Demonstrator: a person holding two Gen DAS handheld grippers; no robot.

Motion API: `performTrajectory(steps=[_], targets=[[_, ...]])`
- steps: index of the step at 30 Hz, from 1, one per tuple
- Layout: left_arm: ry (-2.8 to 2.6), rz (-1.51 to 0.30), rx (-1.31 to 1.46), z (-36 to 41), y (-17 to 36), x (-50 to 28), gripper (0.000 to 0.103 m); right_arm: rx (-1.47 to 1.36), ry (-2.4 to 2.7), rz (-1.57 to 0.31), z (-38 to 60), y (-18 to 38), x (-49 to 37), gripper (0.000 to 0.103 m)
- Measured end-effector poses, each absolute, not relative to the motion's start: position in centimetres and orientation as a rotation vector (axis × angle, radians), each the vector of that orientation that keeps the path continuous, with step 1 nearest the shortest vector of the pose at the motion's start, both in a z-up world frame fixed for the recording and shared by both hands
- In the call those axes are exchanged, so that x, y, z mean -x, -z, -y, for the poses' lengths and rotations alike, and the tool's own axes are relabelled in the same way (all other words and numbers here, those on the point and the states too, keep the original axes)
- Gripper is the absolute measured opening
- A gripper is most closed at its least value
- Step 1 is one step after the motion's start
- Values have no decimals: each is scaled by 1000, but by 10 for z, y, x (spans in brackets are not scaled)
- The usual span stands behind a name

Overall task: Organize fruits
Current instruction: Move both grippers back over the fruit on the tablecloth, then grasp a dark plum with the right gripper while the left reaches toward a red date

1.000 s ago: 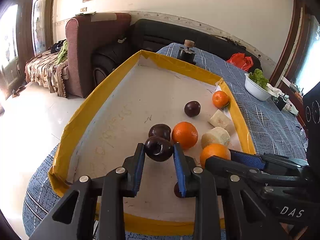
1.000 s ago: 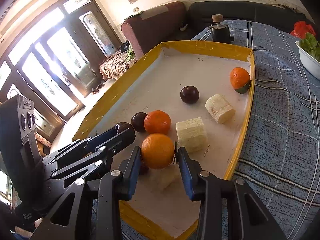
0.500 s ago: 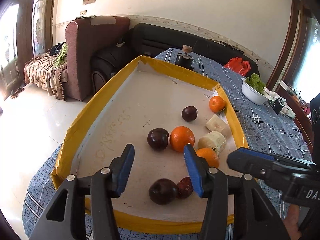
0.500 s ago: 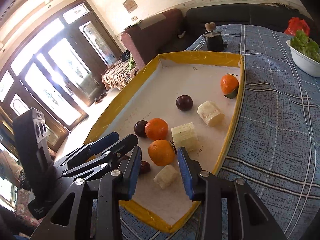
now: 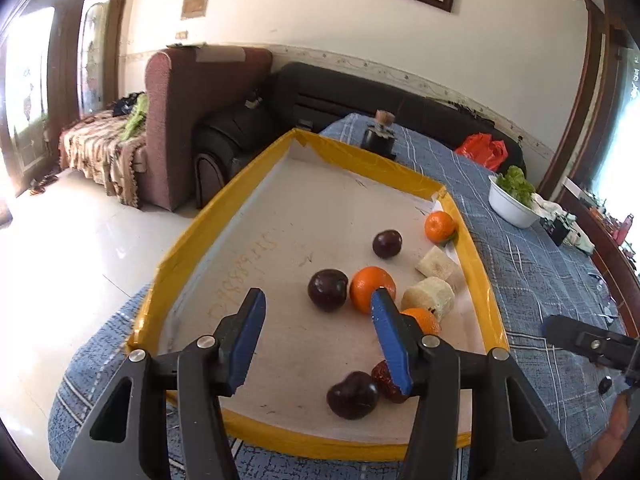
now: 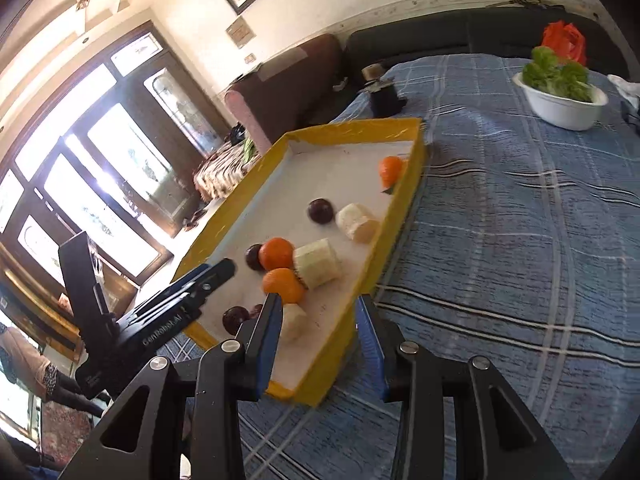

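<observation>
Dark plum (image 5: pixel 353 395) now loose on yellow-rimmed tray (image 5: pixel 192 236), left claw (image 5: pixel 320 334) just widened, empty; right claw (image 6: pixel 318 330) parted, empty over blue plaid cloth (image 6: pixel 520 240).

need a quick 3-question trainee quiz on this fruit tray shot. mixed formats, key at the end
1. Count: how many oranges lie in the yellow-rimmed tray?
2. True or false: the white bowl of greens stands inside the tray.
3. Pick one: what lies right beside the dark plum closest to the tray's near rim? A) a small red fruit B) an orange C) the white bowl

Key:
1. Three.
2. False. It stands on the blue cloth, outside the tray.
3. A.
</observation>
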State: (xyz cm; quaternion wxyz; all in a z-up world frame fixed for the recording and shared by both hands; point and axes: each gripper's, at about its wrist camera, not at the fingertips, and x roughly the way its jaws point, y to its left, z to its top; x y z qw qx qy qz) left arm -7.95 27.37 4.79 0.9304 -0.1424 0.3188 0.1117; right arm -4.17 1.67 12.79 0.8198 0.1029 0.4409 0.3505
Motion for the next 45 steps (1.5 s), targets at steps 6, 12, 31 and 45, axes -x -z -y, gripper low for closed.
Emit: performTrajectory(steps=[6, 12, 31, 45], targets=[[-191, -678, 253, -258, -51, 76, 57, -311, -651, -890, 52, -140, 41, 43], [-108, -658, 224, -228, -74, 75, 57, -339, -521, -823, 130, -151, 54, 42], [362, -769, 61, -44, -88, 45, 57, -155, -208, -917, 233, -102, 90, 42], [528, -925, -54, 53, -65, 8, 56, -197, -203, -940, 239, -93, 87, 32]])
